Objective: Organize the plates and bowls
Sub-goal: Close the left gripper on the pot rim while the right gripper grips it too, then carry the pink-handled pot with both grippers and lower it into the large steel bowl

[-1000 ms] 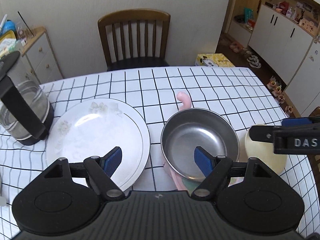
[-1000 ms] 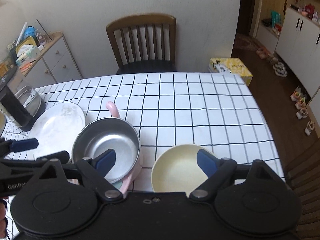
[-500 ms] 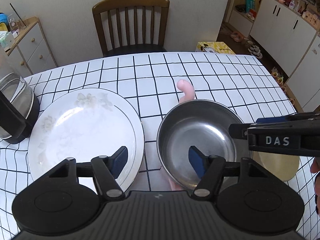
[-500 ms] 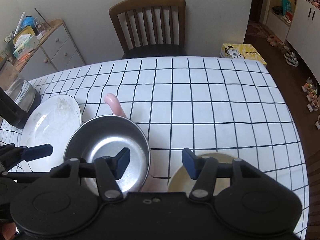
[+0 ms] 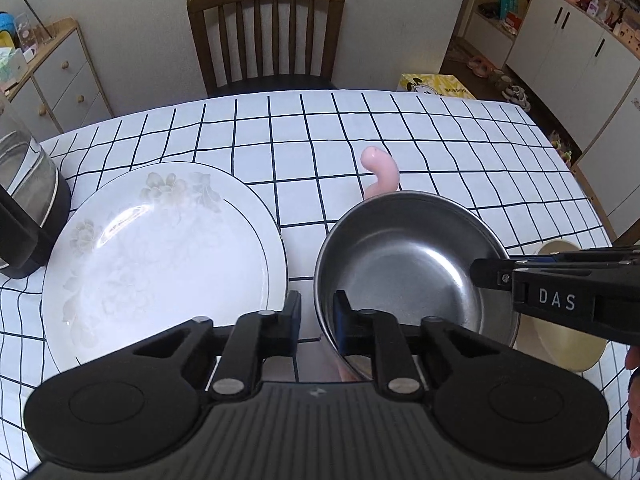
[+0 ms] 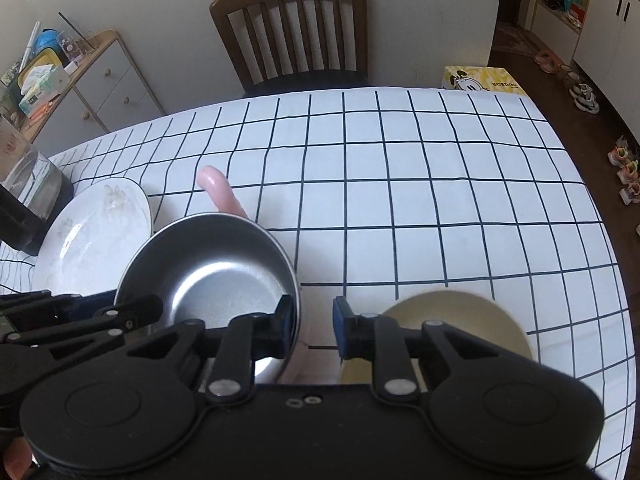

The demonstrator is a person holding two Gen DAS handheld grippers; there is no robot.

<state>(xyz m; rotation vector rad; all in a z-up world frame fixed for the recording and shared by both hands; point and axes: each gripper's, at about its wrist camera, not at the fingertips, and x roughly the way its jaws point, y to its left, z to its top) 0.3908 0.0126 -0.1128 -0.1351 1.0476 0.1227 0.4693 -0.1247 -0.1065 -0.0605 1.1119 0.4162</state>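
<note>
Steel is the middle dish: a steel bowl (image 5: 412, 272) sits near the front of the checked tablecloth (image 5: 320, 136), empty, atop something pink whose curved pink handle (image 5: 380, 172) sticks out behind it; what that pink piece is cannot be told, as the bowl hides most of it. To its left lies a white plate (image 5: 160, 256) with faint flower prints and a dark rim line, nothing on it, close beside the bowl without clearly touching. To the bowl's right stands a cream bowl (image 6: 460, 320), also empty. The left gripper (image 5: 318, 320) has just been closing and now straddles the steel bowl's left rim, one blue pad inside and one outside, seemingly clamped on it. The right gripper (image 6: 312, 326) has likewise just been closing, with its left pad inside the steel bowl's right rim and the other outside; it looks pinched on that rim, though the contact is hard to see. At the table's left edge stands a glass jug (image 5: 24, 208) with a black base. A wooden chair (image 5: 264, 32) faces the far side.
</note>
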